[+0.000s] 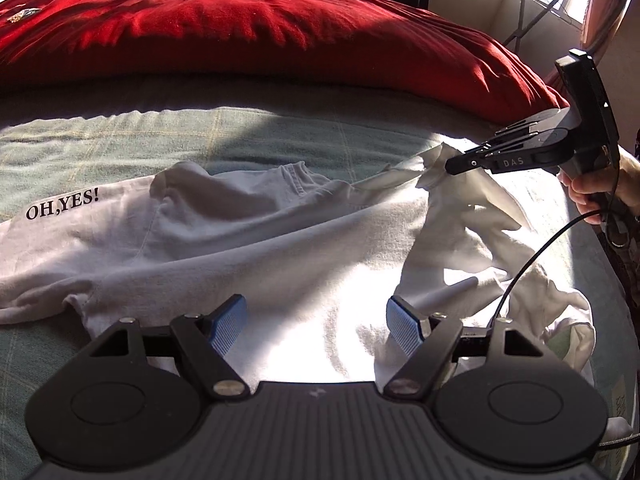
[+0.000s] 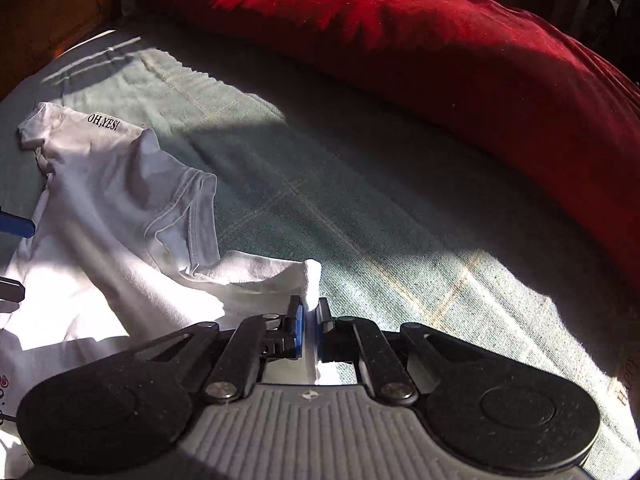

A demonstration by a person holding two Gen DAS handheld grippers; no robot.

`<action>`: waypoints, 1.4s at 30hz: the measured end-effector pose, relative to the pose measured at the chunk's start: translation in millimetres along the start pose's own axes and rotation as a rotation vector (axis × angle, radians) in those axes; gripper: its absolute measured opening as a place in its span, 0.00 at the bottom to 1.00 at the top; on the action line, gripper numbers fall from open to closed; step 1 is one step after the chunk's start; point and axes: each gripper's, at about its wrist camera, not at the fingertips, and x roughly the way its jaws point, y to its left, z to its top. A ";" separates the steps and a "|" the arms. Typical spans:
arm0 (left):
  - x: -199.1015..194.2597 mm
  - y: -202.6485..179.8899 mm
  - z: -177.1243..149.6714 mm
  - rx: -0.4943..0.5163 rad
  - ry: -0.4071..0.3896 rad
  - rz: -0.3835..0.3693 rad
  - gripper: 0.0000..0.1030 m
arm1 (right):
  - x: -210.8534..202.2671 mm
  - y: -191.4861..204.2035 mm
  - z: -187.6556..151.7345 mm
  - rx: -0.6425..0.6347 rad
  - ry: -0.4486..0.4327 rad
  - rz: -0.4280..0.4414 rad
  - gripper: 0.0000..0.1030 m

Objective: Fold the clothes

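A white T-shirt [image 1: 280, 248] with "OH,YES!" printed on one sleeve lies spread and rumpled on a green bedspread [image 1: 248, 136]. My left gripper [image 1: 316, 324] is open, its blue pads just above the shirt's body, holding nothing. My right gripper [image 1: 450, 166] is shut on a fold of the shirt near the right shoulder and lifts it slightly. In the right wrist view the right gripper [image 2: 308, 312] pinches white cloth [image 2: 310, 280] between its pads, with the T-shirt [image 2: 120, 220] trailing left.
A red blanket [image 1: 280, 28] lies bunched across the far side of the bed, also in the right wrist view [image 2: 460, 52]. A cable [image 1: 532, 256] hangs from the right gripper over the shirt. A window and a stand are at the far right.
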 end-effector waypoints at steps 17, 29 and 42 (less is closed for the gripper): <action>-9.9 44.2 6.2 -0.095 -0.069 -0.008 0.75 | 20.2 20.9 62.6 0.113 -0.052 0.174 0.45; -13.6 89.7 -16.8 -0.192 -0.074 0.012 0.74 | 110.7 89.3 80.0 -0.046 0.044 0.175 0.58; -14.2 88.5 -15.3 -0.178 -0.086 -0.002 0.74 | 95.4 122.9 99.9 -0.241 -0.054 -0.021 0.09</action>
